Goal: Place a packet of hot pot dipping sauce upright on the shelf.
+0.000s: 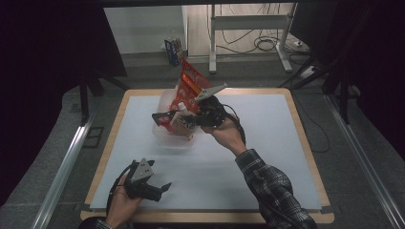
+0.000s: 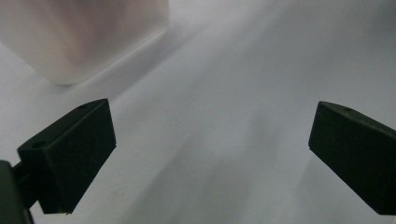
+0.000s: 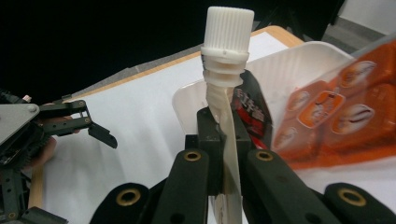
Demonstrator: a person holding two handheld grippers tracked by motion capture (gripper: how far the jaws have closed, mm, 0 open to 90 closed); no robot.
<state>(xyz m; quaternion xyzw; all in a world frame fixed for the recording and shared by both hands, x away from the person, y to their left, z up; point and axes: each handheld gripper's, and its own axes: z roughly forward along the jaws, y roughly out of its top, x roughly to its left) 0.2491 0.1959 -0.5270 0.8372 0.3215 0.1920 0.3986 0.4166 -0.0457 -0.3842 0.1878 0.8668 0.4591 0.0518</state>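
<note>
My right gripper (image 1: 187, 120) is shut on a soft spouted pouch (image 1: 179, 125), held over a translucent plastic bin (image 1: 165, 138) at the middle of the table. In the right gripper view the jaws of my right gripper (image 3: 224, 127) pinch the pouch (image 3: 229, 154) just under its ribbed white cap (image 3: 229, 28), with the spout upright. An orange-red snack bag (image 1: 189, 82) stands tilted in the bin behind it. My left gripper (image 1: 160, 179) rests open near the table's front left edge. Its black fingers (image 2: 70, 154) stand wide apart over bare mat, with nothing between them.
A white mat (image 1: 267, 138) covers the wooden table (image 1: 305, 143). The bin's corner (image 2: 84, 42) lies ahead and left of the left gripper. Beyond the table are a desk frame (image 1: 248, 28), cables and a small box (image 1: 174, 50) on the floor.
</note>
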